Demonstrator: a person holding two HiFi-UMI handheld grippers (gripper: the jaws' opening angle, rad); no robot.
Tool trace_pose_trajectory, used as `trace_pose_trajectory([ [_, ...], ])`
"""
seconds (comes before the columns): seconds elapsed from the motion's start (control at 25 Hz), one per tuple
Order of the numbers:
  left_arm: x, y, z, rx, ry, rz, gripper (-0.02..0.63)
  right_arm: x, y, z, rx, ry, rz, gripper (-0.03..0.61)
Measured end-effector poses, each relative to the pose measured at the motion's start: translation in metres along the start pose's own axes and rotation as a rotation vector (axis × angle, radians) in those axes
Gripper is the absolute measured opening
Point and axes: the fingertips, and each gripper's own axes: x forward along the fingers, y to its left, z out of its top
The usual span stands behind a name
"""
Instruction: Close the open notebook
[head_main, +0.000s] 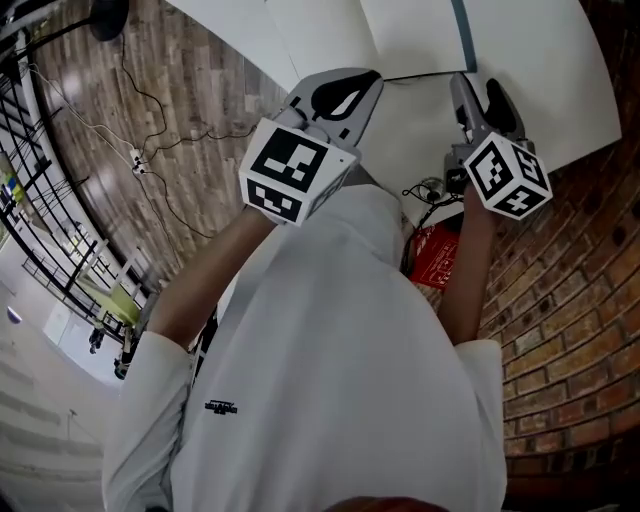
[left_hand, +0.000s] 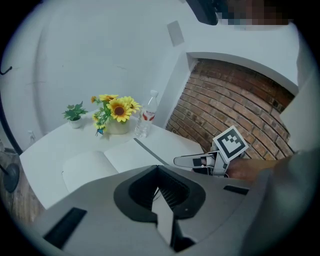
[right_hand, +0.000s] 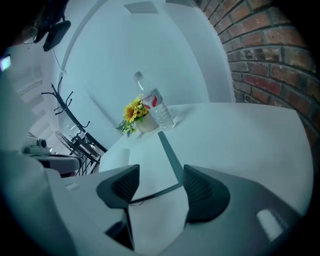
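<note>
The notebook (right_hand: 147, 160) looks light with thin, floppy covers, so the released right tongs (right_hand: 159, 181) should pinch its near right corner; the left tongs (left_hand: 159, 175) are clenched, empty.

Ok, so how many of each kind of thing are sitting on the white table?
open notebook: 1
potted plants: 2 (sunflowers, small green plant)
water bottle: 1
Total: 4
</note>
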Motion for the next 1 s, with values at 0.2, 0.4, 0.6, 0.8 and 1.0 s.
trace_pose_trajectory([
  [0.2, 0.009, 0.004, -0.002, -0.019, -0.007, 0.005, 0.009, 0.016, -0.010, -0.006, 0.003, 0.023, -0.017, 0.280],
  [0.4, 0.017, 0.011, -0.013, -0.031, 0.024, 0.018, 0.009, 0.029, -0.016, -0.013, -0.002, 0.046, -0.034, 0.287],
  [0.6, 0.026, 0.020, -0.027, -0.052, 0.056, 0.045, 0.009, 0.040, -0.019, -0.020, -0.001, 0.078, -0.032, 0.287],
  [0.8, 0.033, 0.029, -0.035, -0.071, 0.075, 0.064, 0.009, 0.046, -0.019, -0.023, -0.016, 0.080, -0.037, 0.301],
  [1.0, 0.034, 0.032, -0.038, -0.063, 0.083, 0.073, 0.009, 0.048, -0.020, -0.026, -0.003, 0.110, -0.093, 0.301],
])
